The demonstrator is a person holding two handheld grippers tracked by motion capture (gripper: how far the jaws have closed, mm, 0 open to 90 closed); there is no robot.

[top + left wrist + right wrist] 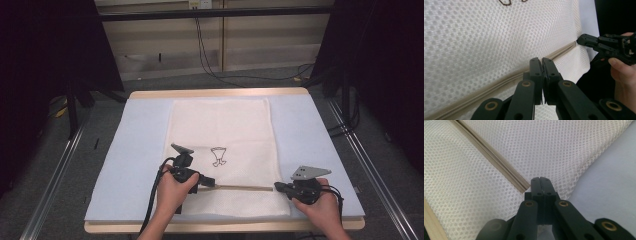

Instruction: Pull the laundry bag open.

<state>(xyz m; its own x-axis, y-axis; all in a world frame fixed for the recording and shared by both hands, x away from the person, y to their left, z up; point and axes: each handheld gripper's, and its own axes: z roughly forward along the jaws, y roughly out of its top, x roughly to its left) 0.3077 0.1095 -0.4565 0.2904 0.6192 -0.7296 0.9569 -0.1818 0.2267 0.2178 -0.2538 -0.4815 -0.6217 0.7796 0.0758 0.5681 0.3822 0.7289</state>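
While both claws clamp zipper (240, 188), mesh bag (220, 130) leaves mat (142, 140) margins bare.

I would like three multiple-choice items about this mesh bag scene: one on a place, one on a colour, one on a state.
1. Where does the zipper run?
A. across the mesh bag near the person's edge
B. along the far edge
C. down the left side

2. What colour is the pad under the bag?
A. red
B. pale blue
C. green

3. How do the left gripper's jaws stand?
A. wide open
B. closed together
C. around a cup

Answers: 1 A, the beige line joins both grippers; 2 B, seen around the bag; 3 B, no gap shows.
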